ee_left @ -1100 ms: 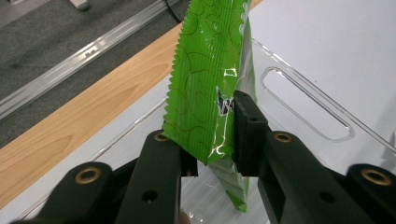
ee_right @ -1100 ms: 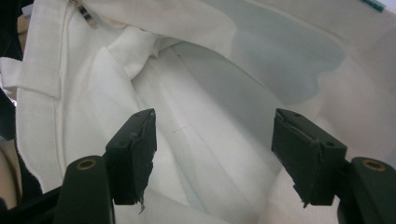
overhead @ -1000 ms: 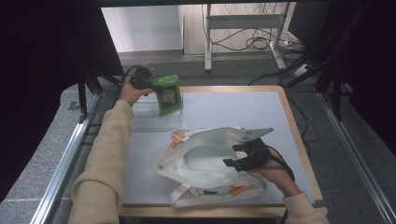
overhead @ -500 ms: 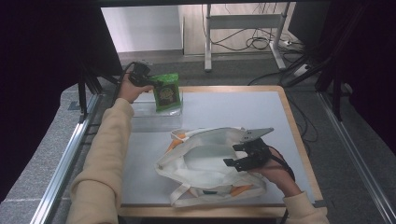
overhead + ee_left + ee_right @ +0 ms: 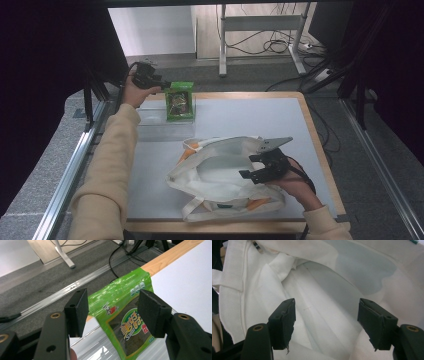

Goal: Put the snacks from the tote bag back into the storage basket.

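Observation:
A green snack packet (image 5: pixel 180 100) (image 5: pixel 125 322) stands upright in a clear plastic box (image 5: pixel 150 119) at the table's far left. My left gripper (image 5: pixel 166 86) (image 5: pixel 113 312) hovers at the packet's top edge. Its jaws have just been opening and stand apart on either side of the packet, with neither pad pressing on it. A white cloth bag (image 5: pixel 220 175) (image 5: pixel 317 290) lies open at the front of the table. My right gripper (image 5: pixel 250 166) (image 5: pixel 327 315) sits at the bag's mouth, its jaws wide open with only the bag's fabric behind them.
The grey mat (image 5: pixel 250 112) covers a wood-edged table (image 5: pixel 320 145). Orange patches show at the bag's rim (image 5: pixel 189 148) and under its front (image 5: pixel 260 203). Metal rails (image 5: pixel 75 165) run along both sides, and cables lie on the floor (image 5: pixel 280 47) behind.
The left gripper's jaws have let go of the green packet and lifted a little. The packet has gone from tilted to upright in the clear box. The right gripper and bag have stayed put.

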`<control>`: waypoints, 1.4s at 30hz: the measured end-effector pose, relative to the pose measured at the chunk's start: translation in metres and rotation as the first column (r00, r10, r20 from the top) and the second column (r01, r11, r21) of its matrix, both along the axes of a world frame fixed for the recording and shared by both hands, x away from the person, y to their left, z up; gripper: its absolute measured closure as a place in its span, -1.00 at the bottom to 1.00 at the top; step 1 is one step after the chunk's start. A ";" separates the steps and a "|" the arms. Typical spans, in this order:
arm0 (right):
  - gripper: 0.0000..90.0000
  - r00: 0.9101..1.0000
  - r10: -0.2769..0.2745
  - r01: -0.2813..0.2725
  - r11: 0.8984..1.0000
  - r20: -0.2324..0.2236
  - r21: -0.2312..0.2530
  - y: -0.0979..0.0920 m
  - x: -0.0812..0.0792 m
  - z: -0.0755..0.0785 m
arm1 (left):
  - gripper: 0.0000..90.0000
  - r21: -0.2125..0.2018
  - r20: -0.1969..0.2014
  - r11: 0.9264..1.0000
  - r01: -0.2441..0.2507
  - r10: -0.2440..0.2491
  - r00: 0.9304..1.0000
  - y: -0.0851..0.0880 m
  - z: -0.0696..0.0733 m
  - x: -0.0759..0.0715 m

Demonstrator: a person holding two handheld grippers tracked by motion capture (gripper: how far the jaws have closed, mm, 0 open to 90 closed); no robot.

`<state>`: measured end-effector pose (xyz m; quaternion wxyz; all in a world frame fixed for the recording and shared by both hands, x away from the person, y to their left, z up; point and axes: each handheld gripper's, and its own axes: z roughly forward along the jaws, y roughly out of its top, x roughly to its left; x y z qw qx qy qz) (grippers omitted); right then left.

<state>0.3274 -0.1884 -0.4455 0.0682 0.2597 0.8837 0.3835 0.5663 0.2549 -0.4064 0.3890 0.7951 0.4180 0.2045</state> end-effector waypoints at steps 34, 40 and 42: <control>-0.31 1.000 0.003 -0.003 1.000 0.014 0.023 -0.002 -0.001 0.007 | -0.08 -0.032 -0.040 0.976 0.217 -0.218 0.975 -0.038 0.016 -0.106; -0.31 1.000 0.009 -0.009 1.000 0.021 0.027 -0.001 -0.002 0.009 | -0.09 -0.058 -0.051 0.966 0.252 -0.254 0.966 -0.040 0.017 -0.129; -0.31 1.000 0.008 -0.009 1.000 0.026 0.029 -0.002 -0.003 0.010 | -0.09 -0.059 -0.053 0.963 0.261 -0.264 0.963 -0.040 0.017 -0.139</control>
